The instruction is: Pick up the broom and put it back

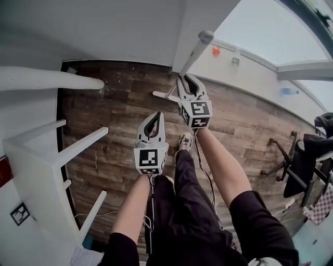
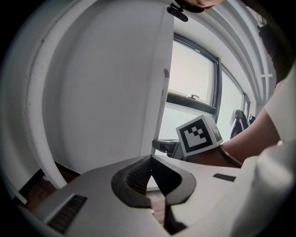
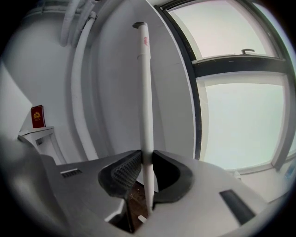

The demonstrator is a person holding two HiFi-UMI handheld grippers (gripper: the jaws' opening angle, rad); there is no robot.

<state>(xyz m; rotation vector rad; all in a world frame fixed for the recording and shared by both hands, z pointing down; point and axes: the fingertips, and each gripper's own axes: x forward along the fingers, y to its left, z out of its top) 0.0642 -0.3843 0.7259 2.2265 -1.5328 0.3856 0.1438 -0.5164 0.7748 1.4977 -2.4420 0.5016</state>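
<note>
Right gripper [image 1: 186, 80] is pinched on the broom [image 1: 194, 53], low on its white pole. The pole is held near upright at top centre of the head view. The broom head is low by the floor beside the white column [image 1: 195, 15]; floor contact cannot be told. Left gripper [image 1: 154, 116] jaws are pressed together with nothing between them, at frame centre, apart from the broom.

Risks, as judged: the grip is taken low on a long thin pole, so the top could be swung into the column, or the pole could be twisted in the pads. If it is leaned on the wall, the head could be slid out on smooth planks and the broom dropped.

Surface: wood-plank floor [image 1: 119, 119], with pale dust specks seen at upper left by the wall. White shelf unit [image 1: 36, 156] at left, window [image 1: 270, 36] at upper right, office chair [image 1: 283, 166] at right edge.
</note>
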